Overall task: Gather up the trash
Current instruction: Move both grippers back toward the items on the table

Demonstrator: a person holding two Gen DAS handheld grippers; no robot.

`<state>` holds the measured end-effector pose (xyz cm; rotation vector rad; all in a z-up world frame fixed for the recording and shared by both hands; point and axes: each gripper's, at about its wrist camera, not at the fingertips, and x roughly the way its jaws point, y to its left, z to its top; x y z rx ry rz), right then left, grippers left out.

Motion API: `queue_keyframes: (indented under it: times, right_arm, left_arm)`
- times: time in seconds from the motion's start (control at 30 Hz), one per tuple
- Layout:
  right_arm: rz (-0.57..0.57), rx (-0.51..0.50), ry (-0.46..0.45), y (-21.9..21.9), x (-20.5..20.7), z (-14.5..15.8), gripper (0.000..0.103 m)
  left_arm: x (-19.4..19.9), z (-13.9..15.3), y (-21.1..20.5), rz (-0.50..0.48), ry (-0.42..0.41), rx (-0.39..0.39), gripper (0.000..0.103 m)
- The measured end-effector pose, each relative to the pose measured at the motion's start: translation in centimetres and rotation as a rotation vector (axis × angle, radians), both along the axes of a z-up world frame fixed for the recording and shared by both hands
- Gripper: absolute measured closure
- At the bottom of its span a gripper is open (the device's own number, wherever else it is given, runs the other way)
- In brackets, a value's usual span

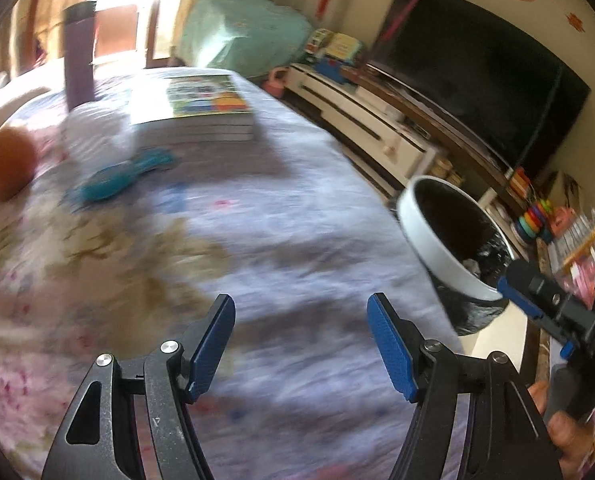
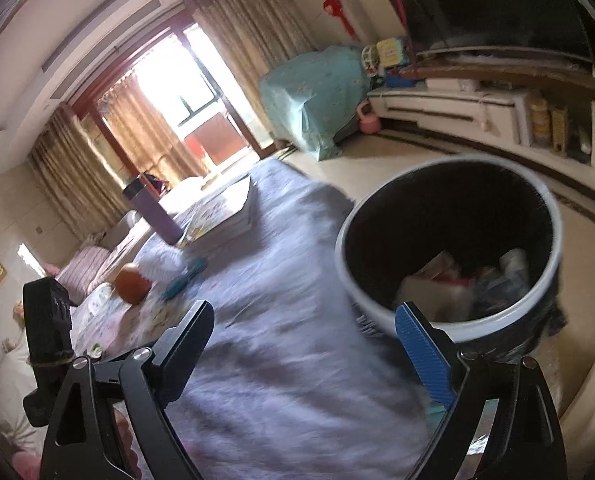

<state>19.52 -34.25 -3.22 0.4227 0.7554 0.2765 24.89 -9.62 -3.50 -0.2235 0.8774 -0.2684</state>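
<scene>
1. One trash bin (image 2: 449, 248), white-rimmed with a black liner, stands on the floor just beside the desk (image 1: 257, 220), at the right of the frame in both views. It stands upright with its long axis vertical and its mouth facing up.
2. Several crumpled wrappers and papers (image 2: 457, 284) lie in the bottom of the bin; the blur keeps me from counting them.
3. Two tongs: the left tongs (image 1: 301, 344) hang spread over the cloth-covered desk, nothing between the pads. The right tongs (image 2: 305, 356) are spread wide and empty, the blue pad just in front of the bin's rim.
4. On the desk, upper left of the left view: one orange (image 1: 9, 164), one teal hairbrush (image 1: 125, 174), one purple bottle (image 1: 79, 56) standing upright, and one stack of books (image 1: 195, 110).
</scene>
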Motion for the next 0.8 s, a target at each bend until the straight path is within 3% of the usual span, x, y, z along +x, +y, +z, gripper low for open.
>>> queue_keyframes:
  times: [0.47, 0.8]
  right_arm:
    - [0.078, 0.017, 0.047, 5.5, 0.7, -1.7, 0.010]
    - [0.164, 0.005, 0.069, 10.2, 1.2, -3.4, 0.010]
  left_arm:
    - [-2.4, -0.5, 7.9, 0.165, 0.007, -0.011, 0.033]
    - [0.4, 0.9, 11.4, 0.204, -0.023, 0.012, 0.029]
